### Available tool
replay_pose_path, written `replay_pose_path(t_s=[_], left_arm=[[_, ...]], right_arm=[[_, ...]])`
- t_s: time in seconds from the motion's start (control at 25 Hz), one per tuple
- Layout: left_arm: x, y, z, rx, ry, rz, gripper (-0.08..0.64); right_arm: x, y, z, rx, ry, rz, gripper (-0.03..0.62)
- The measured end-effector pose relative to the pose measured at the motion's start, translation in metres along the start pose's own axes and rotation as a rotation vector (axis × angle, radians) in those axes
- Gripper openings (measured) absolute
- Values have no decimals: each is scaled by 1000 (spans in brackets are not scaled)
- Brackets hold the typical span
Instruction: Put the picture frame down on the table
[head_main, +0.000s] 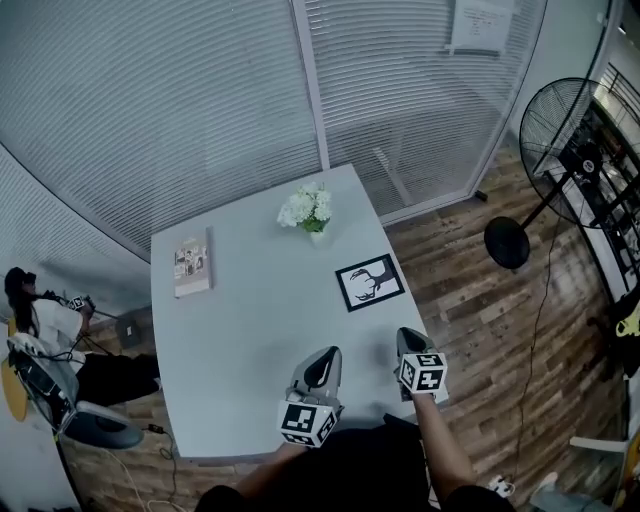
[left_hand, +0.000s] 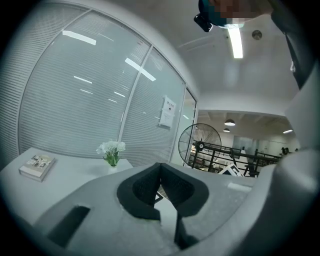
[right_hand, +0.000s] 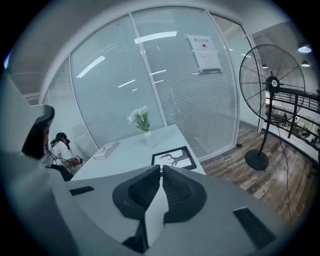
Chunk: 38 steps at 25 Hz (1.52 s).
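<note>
- Head view first: the picture frame (head_main: 370, 283) lies flat on the pale grey table (head_main: 230, 340). It is face up with a black border all round, toward the right-hand side of the top and just short of that edge.
- Nobody has hold of it. The left gripper (head_main: 320, 362) and the right gripper (head_main: 408, 342) both hang over the near edge, clear of the frame, and the right one is the closer.
- Left gripper view: the dark pads meet tip to tip with nothing caught between them. Only bare table shows through the gap lower down.
- Right gripper view: same story. The jaws are drawn together with barely a hairline at the tips, and they're empty. The frame sits on the table beyond them, almost dead ahead.
- My reckoning is that the job is as good as done, with the frame down on its back and no jaw on it. I see nothing left but taking the grippers away.
- Which way does it point? The glass faces the ceiling. It looks a shade wider than deep, with the long axis running across the table from the person's left to right, roughly square with the table's own edges.
- The print shows an antlered shape. I can't tell which edge is its top.
- Elsewhere, a vase of white flowers (head_main: 308, 210) stands at the far edge and a book (head_main: 192, 268) lies on the left. Both are well apart from the frame.
</note>
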<state>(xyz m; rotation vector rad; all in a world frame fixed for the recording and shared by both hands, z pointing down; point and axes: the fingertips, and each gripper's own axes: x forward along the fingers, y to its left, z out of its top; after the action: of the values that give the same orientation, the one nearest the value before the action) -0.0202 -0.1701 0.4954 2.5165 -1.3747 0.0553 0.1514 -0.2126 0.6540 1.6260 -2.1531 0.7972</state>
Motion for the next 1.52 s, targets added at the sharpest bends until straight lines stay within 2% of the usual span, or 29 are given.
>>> replay_pose_path(t_s=[0.32, 0.52, 0.76, 1.52], left_arm=[[-38, -3, 12, 38, -34, -40, 15], [-54, -1, 4, 50, -25, -49, 14], [-61, -3, 2, 57, -22, -49, 15], [-58, -11, 0, 66, -21, -78, 15]], right_arm=[[-107, 84, 4, -29, -165, 27, 20], [-135, 114, -6, -8, -210, 43, 20], [-148, 121, 5, -23, -247, 70, 14], [-149, 122, 8, -32, -255, 72, 12]])
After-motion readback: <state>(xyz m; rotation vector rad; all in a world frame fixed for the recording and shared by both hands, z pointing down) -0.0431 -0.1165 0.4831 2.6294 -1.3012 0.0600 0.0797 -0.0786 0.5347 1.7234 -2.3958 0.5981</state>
